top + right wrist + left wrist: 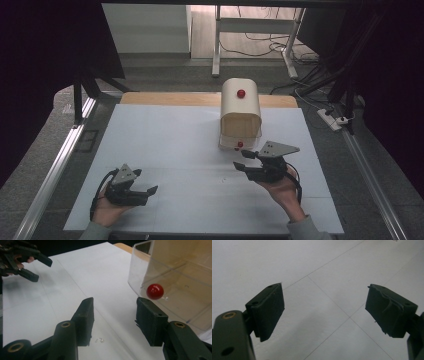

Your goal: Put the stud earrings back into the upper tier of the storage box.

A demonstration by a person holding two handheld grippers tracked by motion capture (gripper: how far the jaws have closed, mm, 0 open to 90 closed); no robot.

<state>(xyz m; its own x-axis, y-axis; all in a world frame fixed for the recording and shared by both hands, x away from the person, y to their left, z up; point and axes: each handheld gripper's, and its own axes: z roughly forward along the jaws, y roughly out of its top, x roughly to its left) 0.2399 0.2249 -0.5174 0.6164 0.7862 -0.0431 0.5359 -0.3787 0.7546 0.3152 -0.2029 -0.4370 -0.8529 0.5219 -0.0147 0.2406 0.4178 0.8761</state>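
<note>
The left gripper (150, 192) is held low over the near left part of the white table sheet (165, 145), well apart from the cream box (241, 107), and is carried by the person's left hand (107, 210). Its jaws are spread wide, with nothing between them; in the left gripper view the two black pads (268, 311) are seen parted over the bare white sheet (317, 270), crossed by thin seam lines. The right gripper (243, 161), carried by the right hand (282, 190), is held just in front of the box, its grey three-cornered plate (275, 148) on top. Its jaws are also parted and empty. In the right gripper view the right gripper (115, 315) is seen close to the box's clear plastic front (160, 285), and a red knob (155, 291) on that clear panel lies just beyond the right-hand jaw, not touched by it. The same low red knob (240, 144) is seen from above at the box's near end, and a second red knob (241, 93) on the box's rounded top. The left gripper (27, 262) is seen farther off, away from the box.
</note>
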